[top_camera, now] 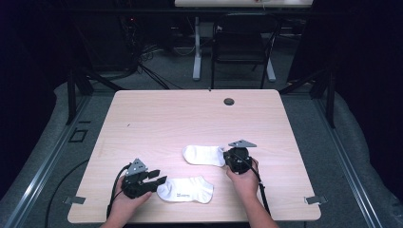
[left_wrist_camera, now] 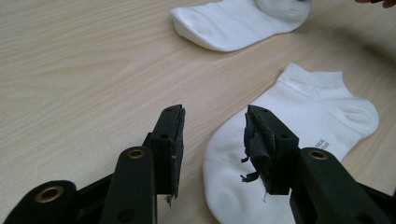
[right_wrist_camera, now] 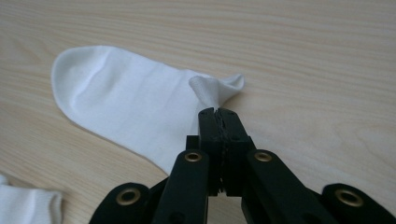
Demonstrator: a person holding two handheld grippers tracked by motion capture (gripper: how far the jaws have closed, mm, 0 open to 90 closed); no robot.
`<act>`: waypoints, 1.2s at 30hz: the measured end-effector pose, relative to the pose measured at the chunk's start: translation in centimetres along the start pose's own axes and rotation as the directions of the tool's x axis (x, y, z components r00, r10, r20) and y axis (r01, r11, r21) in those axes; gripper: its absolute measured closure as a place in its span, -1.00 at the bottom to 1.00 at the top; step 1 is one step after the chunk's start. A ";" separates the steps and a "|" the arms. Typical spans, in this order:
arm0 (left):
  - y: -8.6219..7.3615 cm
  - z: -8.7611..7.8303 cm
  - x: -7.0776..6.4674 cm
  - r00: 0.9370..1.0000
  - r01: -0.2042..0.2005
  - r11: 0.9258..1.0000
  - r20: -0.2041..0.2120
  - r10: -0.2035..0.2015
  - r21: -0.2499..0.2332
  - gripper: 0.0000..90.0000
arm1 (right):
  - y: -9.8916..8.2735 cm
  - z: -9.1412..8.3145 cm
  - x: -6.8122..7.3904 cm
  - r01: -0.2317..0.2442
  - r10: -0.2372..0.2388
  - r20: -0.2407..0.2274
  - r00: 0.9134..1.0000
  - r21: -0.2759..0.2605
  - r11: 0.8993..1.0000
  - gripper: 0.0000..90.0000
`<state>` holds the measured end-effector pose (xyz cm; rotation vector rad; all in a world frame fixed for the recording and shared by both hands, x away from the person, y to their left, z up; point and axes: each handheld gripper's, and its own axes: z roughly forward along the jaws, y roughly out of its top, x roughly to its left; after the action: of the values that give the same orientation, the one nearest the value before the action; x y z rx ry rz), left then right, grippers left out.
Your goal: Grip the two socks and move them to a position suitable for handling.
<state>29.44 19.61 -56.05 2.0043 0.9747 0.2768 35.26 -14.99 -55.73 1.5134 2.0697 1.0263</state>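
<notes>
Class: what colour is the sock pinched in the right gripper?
White sock; the right gripper view shows it best.

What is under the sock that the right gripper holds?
Under the held sock only the bare table shows around its edges. The right gripper pinches its cuff, slightly raised. What lies beneath the flat part is covered by the fabric.

One small line of grey print runs along the sole edge of the near white sock (left_wrist_camera: 299, 154), just past my left jaws; it sits partly behind them and its letters are too small and blurred to make out. In the high view the same print shows on that sock as a faint grey mark, also unreadable. No other lettering, number or sign can be read.
</notes>
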 end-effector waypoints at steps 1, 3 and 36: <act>0.0 0.1 -0.1 1.000 0.002 1.000 -0.002 -0.002 -0.003 0.27 | -0.1 0.1 -0.1 -0.004 0.004 0.004 1.000 0.005 1.000 0.99; 0.1 0.2 -0.1 1.000 -0.007 1.000 0.001 0.007 0.004 0.28 | -0.3 0.2 -0.3 -0.002 0.002 0.015 1.000 0.020 1.000 0.99; 7.1 11.3 0.2 0.997 -0.046 0.995 -0.062 0.052 0.092 0.98 | -1.9 0.7 -1.9 -0.052 0.052 0.002 0.999 0.052 0.997 0.97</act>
<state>39.15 10.59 -57.30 2.1158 0.9949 0.3315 35.15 -16.81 -57.77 1.6008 2.0816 0.9982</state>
